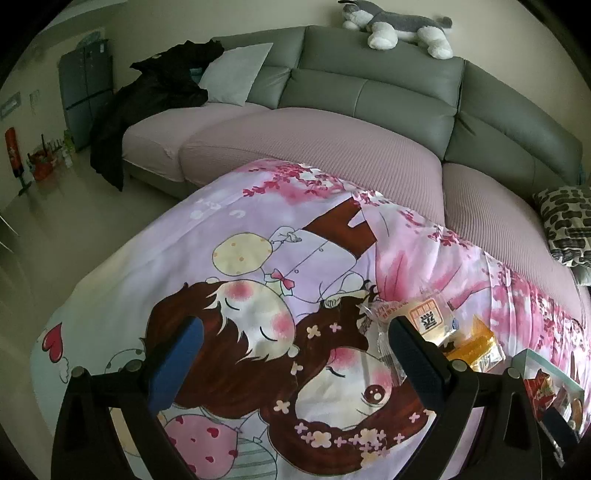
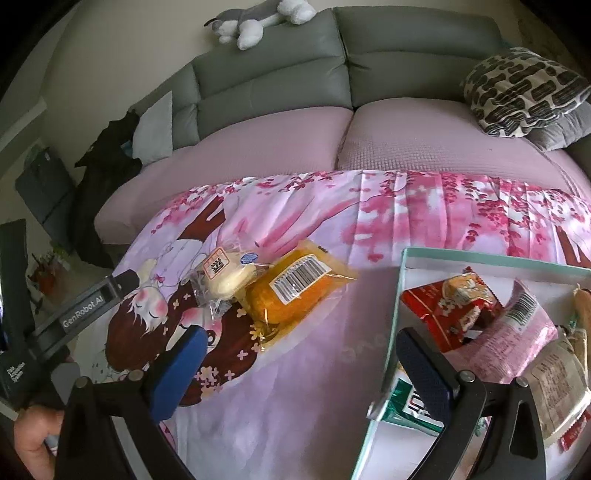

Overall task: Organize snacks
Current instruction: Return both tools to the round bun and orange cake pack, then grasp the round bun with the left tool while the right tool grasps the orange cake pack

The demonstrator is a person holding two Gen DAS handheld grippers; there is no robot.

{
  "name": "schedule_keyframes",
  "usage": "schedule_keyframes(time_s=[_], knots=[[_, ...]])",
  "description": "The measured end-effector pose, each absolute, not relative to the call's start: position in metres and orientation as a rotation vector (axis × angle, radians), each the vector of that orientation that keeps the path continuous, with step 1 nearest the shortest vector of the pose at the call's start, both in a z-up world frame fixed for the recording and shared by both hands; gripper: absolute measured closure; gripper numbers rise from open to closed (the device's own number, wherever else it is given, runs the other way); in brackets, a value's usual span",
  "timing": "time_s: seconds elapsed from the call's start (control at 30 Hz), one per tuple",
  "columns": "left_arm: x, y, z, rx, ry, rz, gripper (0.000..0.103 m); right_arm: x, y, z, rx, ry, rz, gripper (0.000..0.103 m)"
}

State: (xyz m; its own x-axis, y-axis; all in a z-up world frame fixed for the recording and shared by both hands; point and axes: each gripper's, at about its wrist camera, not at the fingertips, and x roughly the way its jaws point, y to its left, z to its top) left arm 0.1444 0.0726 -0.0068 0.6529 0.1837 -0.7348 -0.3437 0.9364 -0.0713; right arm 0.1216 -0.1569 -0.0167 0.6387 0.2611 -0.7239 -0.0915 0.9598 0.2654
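Right wrist view: the right claw [image 2: 299, 363] hangs released, its jaws spread wide and holding nothing, over a bench draped in a pink cartoon cloth [image 2: 295, 387]. Its right finger hangs over the near left corner of a pale green-rimmed box [image 2: 400, 295] that sits on the cloth. Inside the box lie a red snack packet [image 2: 448, 301], a pink packet [image 2: 517, 332] and other wrapped snacks. Just left of the box, apart from it, an orange bread packet [image 2: 291, 288] with a barcode label lies on the cloth, touching a pale bun in clear wrap [image 2: 227, 278]. Far left, the left claw [image 1: 293, 352] is also released and empty, with a hand [image 2: 35, 439] on its grip. A grey sofa [image 2: 277, 74] stands behind, a plush husky [image 2: 258, 20] lying on top.
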Motion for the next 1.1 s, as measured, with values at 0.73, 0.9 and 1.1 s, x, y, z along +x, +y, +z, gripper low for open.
schedule_keyframes(time_s=[0.73, 0.9, 1.1], knots=[[0.18, 0.068, -0.033, -0.249, 0.882, 0.13, 0.003, 0.165, -0.134, -0.028, 0.178, 0.897, 0.206, 0.0], [0.188, 0.065, -0.037, -0.258, 0.881, 0.106, 0.003, 0.178, -0.131, -0.036, 0.169, 0.902, 0.178, 0.001], [0.198, 0.064, -0.045, -0.282, 0.896, 0.097, 0.003, 0.193, -0.129, -0.047, 0.151, 0.906, 0.165, 0.001]])
